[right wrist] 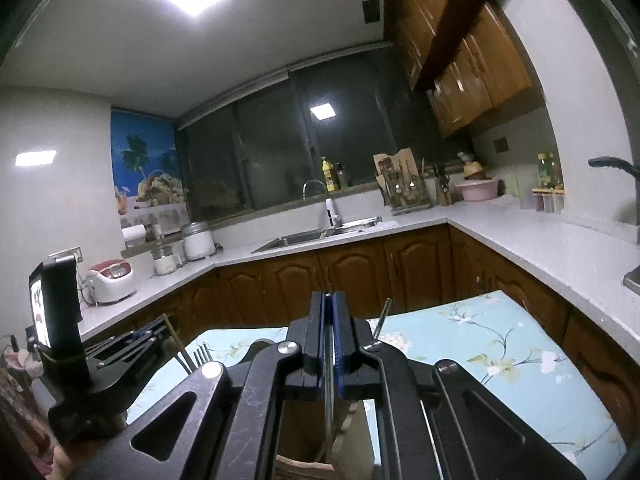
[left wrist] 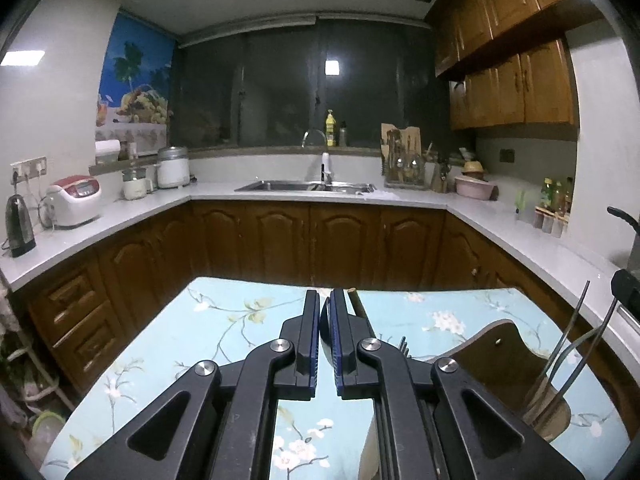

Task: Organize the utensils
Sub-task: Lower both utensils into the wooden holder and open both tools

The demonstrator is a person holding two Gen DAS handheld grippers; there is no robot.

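Observation:
In the left wrist view my left gripper [left wrist: 325, 294] is shut on a thin dark utensil [left wrist: 325, 332] over the blue floral table [left wrist: 224, 320]. A brown stick [left wrist: 356, 304] and fork tines [left wrist: 404, 346] show just right of its fingers. A wooden holder [left wrist: 496, 356] stands on the right with metal utensils [left wrist: 576, 344] leaning in it. In the right wrist view my right gripper [right wrist: 329, 294] is shut on a thin metal utensil handle [right wrist: 329, 376] that runs down into the wooden holder [right wrist: 304, 468]. Another metal rod [right wrist: 382, 318] sticks up beside it. The left gripper [right wrist: 156, 330] is at the left, near the fork tines [right wrist: 202, 354].
A white counter [left wrist: 540, 240] on brown cabinets wraps around the room. It carries a sink [left wrist: 304, 187], a rice cooker [left wrist: 74, 200], a kettle [left wrist: 18, 224] and a utensil rack [left wrist: 404, 164]. The table's far edge faces the cabinets.

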